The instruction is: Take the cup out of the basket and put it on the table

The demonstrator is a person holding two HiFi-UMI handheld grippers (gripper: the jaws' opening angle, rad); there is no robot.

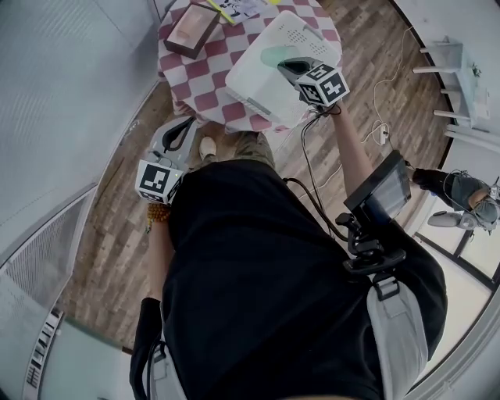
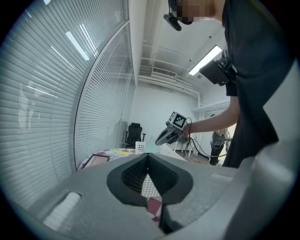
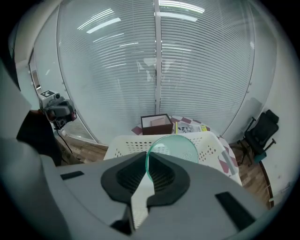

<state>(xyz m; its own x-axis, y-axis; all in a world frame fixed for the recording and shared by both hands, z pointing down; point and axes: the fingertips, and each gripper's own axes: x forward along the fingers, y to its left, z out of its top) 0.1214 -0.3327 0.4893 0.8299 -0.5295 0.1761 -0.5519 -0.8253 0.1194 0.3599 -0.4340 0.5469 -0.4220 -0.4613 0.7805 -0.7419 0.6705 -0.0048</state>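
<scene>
A translucent green cup point(image 3: 174, 147) is pinched by its rim in my right gripper point(image 3: 147, 158), which is shut on it. The cup hangs over the white perforated basket point(image 3: 212, 140). From the head view, the right gripper point(image 1: 291, 67) holds the cup point(image 1: 273, 56) above the basket point(image 1: 254, 90), which stands on the red-and-white checkered table point(image 1: 201, 87). My left gripper point(image 1: 181, 134) hangs low beside the person's left hip, off the table's near edge. Its jaws point(image 2: 148, 157) meet at the tips with nothing between them.
A brown box point(image 1: 192, 30) and some papers point(image 1: 234, 9) lie on the far part of the table. Glass walls with blinds run along the left. A black office chair point(image 2: 134, 134) stands behind the table, and a cable trails over the wooden floor.
</scene>
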